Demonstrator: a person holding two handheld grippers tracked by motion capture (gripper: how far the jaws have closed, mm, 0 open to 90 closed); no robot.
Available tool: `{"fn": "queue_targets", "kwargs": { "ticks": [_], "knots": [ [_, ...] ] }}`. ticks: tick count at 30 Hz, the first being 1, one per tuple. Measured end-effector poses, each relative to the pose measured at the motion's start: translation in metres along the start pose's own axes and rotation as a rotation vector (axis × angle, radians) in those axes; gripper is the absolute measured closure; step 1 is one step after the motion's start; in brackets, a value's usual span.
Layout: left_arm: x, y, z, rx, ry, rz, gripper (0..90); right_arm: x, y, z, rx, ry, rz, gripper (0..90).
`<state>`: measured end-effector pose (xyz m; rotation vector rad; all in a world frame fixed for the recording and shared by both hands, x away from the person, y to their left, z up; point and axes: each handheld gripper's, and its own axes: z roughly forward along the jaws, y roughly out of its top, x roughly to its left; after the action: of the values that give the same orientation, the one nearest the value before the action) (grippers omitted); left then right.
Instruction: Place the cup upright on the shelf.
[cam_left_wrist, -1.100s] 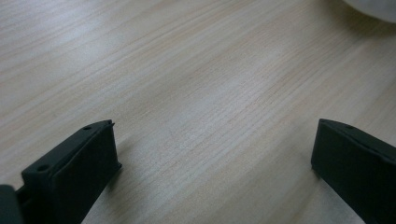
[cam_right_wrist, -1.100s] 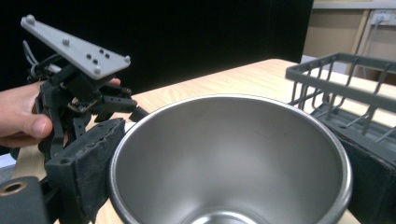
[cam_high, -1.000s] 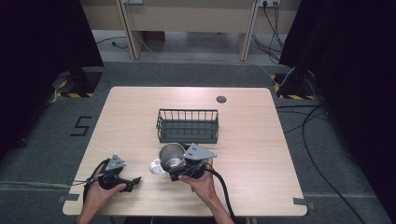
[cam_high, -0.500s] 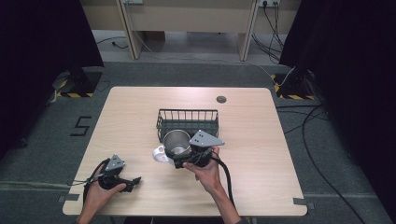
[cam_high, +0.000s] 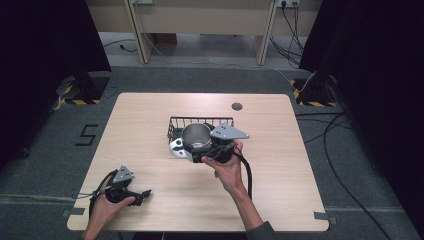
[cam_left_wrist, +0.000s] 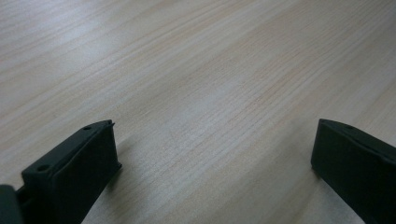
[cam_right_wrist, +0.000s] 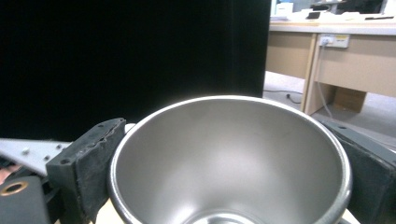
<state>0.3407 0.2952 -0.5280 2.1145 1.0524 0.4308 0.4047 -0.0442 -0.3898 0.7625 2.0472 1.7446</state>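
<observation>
Item: steel cup (cam_high: 196, 136), bare metal, empty, mouth open and tipped toward the right gripper's camera; in the right gripper view its rim (cam_right_wrist: 229, 100) spans the gap between the two black fingers (cam_right_wrist: 86, 161), one pressed against each side of the wall. Holder: right gripper (cam_high: 202, 152), fingers clamped on the cup from outside, apparently so the vessel can be carried without touching its inside. Position: cup raised off the surface (cam_high: 280, 190), just at the near edge of the wire basket (cam_high: 200, 122), which stands at mid-surface; whether the cup touches the basket's near wall cannot be told from above. A pale, white-grey piece (cam_high: 177, 148) shows just beside and left of the cup, near the basket's corner; its nature is unclear. Probable step: the cup is being brought to the basket for setting inside, judging by the lifted hold and the closeness of the two; the basket looks empty so far, though the cup hides part of it. Second holder: left gripper (cam_high: 142, 194), resting low at the near left corner of the surface, well apart from cup and basket; its fingers (cam_left_wrist: 74, 168) stand spread wide with bare wood grain between them, grasping nothing, evidently parked out of the way while the right hand (cam_high: 227, 167) works. Note: a small dark round grommet (cam_high: 237, 106) sits in the surface beyond the basket.
</observation>
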Motion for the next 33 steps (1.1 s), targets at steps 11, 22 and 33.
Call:
{"fn": "queue_targets", "kwargs": {
  "ticks": [11,22,33],
  "knots": [
    [0.000,0.000,0.000,0.000,0.000,0.000,0.0,-0.030,0.028,-0.002,-0.004,-0.096,-0.022,6.2],
    [0.000,0.000,0.000,0.000,-0.002,0.001,0.0,-0.064,0.029,0.004,-0.001,-0.174,0.003,6.2],
    [0.000,0.000,0.000,0.001,-0.003,0.002,0.0,-0.086,0.019,0.014,0.015,-0.195,0.021,6.2]
  ]
}}
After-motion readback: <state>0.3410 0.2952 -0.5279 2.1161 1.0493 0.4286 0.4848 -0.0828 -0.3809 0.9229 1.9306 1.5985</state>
